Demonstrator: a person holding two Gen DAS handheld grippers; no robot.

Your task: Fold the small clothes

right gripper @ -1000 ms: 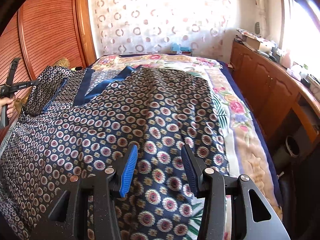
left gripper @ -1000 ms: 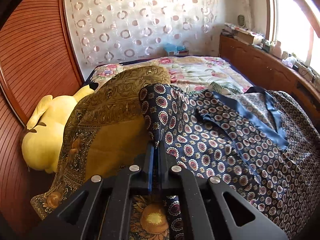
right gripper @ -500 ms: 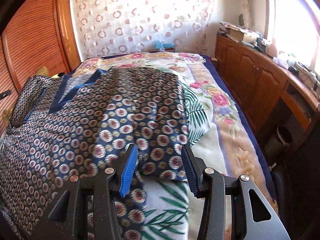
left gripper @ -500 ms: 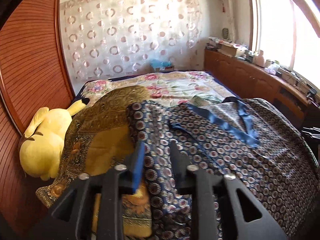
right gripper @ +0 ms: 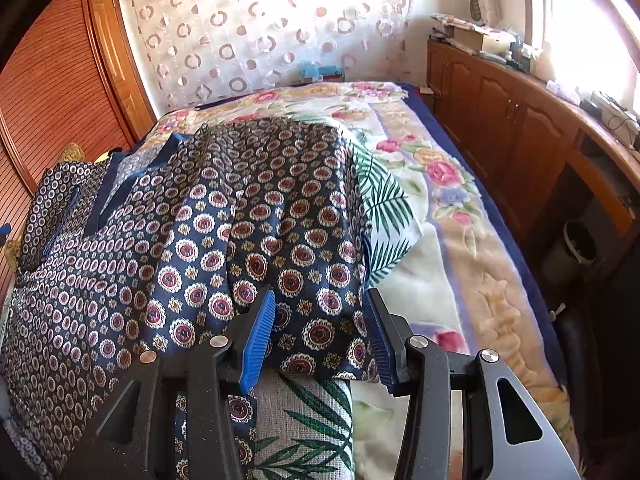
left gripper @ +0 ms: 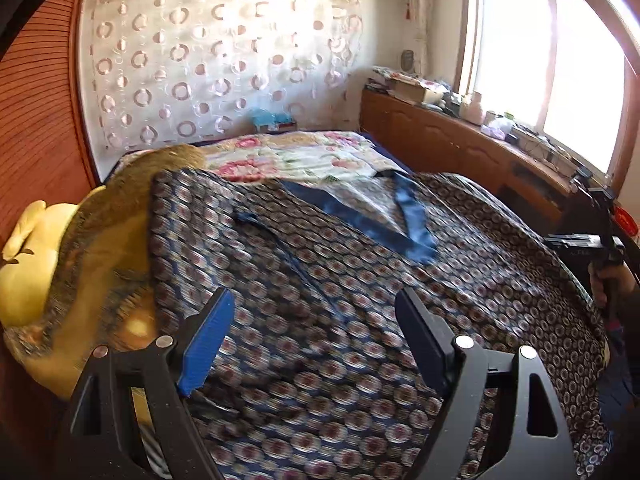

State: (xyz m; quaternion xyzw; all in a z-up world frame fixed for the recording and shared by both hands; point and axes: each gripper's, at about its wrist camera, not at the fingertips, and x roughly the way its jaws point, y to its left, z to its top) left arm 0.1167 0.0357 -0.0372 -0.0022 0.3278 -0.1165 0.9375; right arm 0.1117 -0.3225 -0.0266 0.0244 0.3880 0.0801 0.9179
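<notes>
Navy medallion-print silk shirt (left gripper: 360, 300) spread on floral bed (right gripper: 460, 240); left gripper (left gripper: 316, 340) jaws opening, unloaded; right gripper (right gripper: 320, 336) jaws half-open above hem.

The left gripper (left gripper: 316, 344) points downward, its jaws opening wide with nothing pinched between its fingers. The right gripper (right gripper: 320, 336) also tilts downward, jaws partly apart and clamping nothing, gripped by a hand (left gripper: 608, 286).

Right hand-held gripper (right gripper: 318, 338) jaws apart, seemingly just above patterned garment (right gripper: 208, 232).
</notes>
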